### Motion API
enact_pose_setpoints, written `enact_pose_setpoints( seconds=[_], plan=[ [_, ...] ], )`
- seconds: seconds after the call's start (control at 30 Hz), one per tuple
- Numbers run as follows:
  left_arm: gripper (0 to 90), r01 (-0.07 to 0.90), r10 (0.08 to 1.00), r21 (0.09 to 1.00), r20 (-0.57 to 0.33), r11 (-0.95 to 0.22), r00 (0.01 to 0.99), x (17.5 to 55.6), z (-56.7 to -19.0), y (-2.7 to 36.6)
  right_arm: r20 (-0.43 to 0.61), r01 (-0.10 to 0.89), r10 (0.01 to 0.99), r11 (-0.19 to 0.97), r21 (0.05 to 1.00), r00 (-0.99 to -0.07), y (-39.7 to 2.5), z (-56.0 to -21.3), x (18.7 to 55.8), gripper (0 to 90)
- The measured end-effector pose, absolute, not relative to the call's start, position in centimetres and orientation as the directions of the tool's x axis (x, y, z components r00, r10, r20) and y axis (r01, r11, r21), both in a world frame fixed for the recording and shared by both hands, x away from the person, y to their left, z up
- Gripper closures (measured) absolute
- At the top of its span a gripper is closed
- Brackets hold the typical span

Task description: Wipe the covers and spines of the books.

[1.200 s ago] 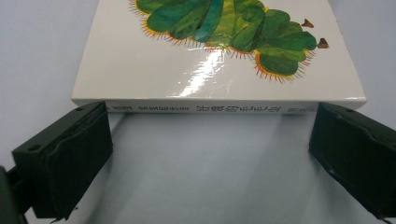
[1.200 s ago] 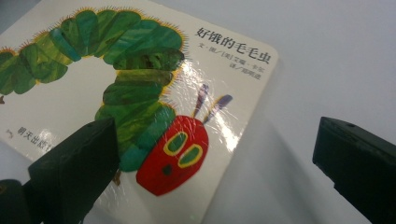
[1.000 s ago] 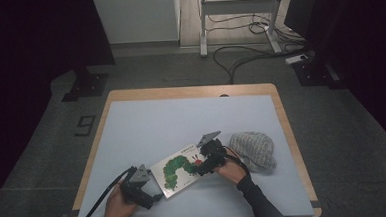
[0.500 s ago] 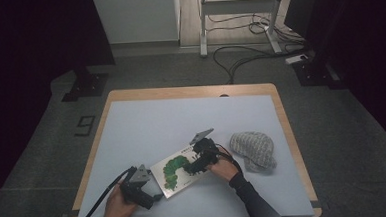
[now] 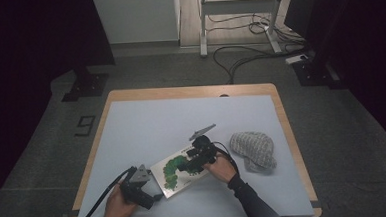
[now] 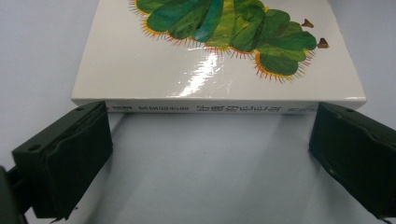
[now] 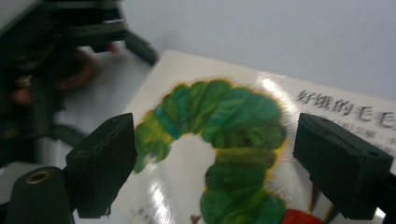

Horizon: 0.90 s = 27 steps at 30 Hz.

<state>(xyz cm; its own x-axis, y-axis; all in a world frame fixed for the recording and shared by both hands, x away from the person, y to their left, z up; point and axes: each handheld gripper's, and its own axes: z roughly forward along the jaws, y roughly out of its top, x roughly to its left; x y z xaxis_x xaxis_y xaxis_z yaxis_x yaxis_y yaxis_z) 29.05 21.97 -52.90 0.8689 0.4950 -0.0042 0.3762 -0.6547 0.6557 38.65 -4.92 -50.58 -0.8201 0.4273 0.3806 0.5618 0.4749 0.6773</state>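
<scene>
The book [image 5: 176,170] lay flat on the pale table [image 5: 147,126], near the front edge and a little left of the middle, its white cover with the green caterpillar facing up; it sat at a slant, one corner towards the person and the far end angled off to the right. The left gripper [image 5: 144,187] rested low on the table just beside the book's near-left end, held in the left hand [image 5: 117,208]; seen along that gripper, its two black jaws stood wide apart, one at each end of the book's spine [image 6: 201,108], with bare table between them and the spine lying just beyond their tips; whether they touched the book I could not tell. The right gripper [image 5: 196,157] hung over the far right part of the cover, held in the right hand [image 5: 223,168]; its jaws were also spread wide and gripped nothing, the caterpillar [image 7: 224,140] showing between them below, and the other gripper blurred off in the corner. A grey knitted hat [image 5: 254,150] lay on the table near the right hand, apart from the book.
</scene>
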Motion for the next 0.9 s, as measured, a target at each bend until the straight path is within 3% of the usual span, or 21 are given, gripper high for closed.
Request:
enact_pose_setpoints(
  seconds=[0.07,0.37,0.67,0.9],
  plan=[
    [0.0,0.376,0.495,0.656,-0.004,-0.654,0.869,29.0,-52.9,22.0,0.254,0.488,0.45,0.543,0.684,-0.856,-4.0,-50.2,38.2,11.4],
    [0.0,0.376,0.495,0.655,-0.003,-0.656,0.869,29.1,-52.9,22.0,0.139,0.463,0.512,0.587,0.664,-0.848,-5.3,-50.9,39.3,6.3],
    [0.0,0.376,0.495,0.655,-0.004,-0.655,0.869,29.1,-52.9,22.0,0.176,0.501,0.535,0.558,0.661,-0.827,-6.3,-52.2,40.0,4.6],
    [0.0,0.376,0.495,0.655,-0.004,-0.655,0.869,29.1,-52.9,22.0,0.189,0.512,0.542,0.541,0.667,-0.819,-6.0,-52.1,39.8,11.6]
  ],
)
